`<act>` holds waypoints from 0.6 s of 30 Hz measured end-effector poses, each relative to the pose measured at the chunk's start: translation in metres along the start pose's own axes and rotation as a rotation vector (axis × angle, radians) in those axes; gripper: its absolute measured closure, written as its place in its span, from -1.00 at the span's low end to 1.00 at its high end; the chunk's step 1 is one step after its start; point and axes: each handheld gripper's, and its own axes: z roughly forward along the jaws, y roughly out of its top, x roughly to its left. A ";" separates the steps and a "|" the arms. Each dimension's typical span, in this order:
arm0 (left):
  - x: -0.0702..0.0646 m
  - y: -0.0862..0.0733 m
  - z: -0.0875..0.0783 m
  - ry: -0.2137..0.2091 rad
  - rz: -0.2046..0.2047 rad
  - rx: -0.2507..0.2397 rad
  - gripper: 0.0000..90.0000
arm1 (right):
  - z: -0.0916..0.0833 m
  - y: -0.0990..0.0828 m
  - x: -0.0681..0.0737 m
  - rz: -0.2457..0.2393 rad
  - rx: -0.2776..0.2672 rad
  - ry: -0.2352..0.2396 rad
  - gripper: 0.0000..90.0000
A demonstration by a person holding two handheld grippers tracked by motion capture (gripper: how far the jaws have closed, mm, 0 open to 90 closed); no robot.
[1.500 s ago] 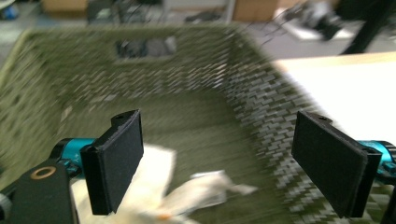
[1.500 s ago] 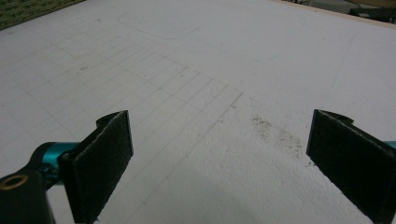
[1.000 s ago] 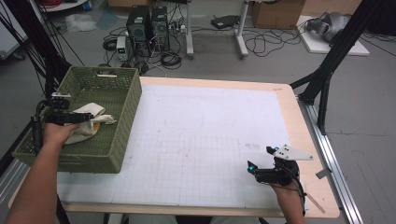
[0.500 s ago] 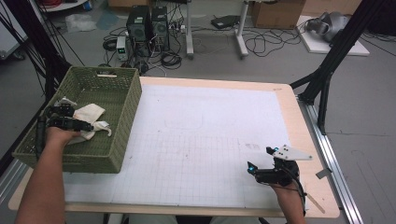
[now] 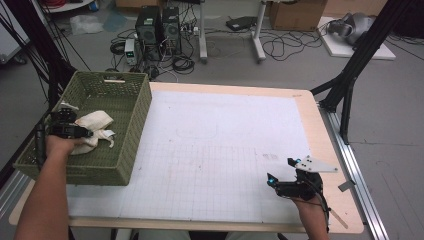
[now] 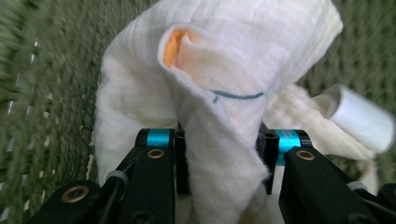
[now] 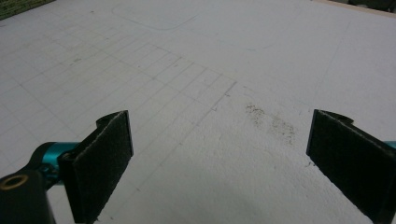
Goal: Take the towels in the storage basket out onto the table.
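Observation:
A crumpled white cloth (image 5: 97, 122) lies in the green woven basket (image 5: 142, 107) at the table's left. My left gripper (image 5: 86, 133) reaches into the basket over it. In the left gripper view its jaws have just been closing, and the pads (image 6: 181, 161) now press both sides of a raised fold of the cloth (image 6: 219, 70), which shows an orange patch and a blue stitch. My right gripper (image 5: 280, 171) rests near the table's front right. It stands open over the white gridded mat (image 7: 196, 60) with nothing between its pads (image 7: 105, 161).
A white rolled piece (image 6: 359, 119) lies beside the cloth in the basket. The gridded mat (image 5: 225, 140) covers most of the wooden table. Black frame legs (image 5: 350, 75) stand at the right, and computers and cables sit on the floor behind.
The left gripper's jaws have closed from wide apart onto a fold of the white cloth in the basket. The right gripper has not moved.

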 end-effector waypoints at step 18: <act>0.005 -0.005 -0.064 -0.172 -0.079 -0.485 0.52 | -0.005 -0.001 -0.003 0.026 -0.010 -0.006 -0.86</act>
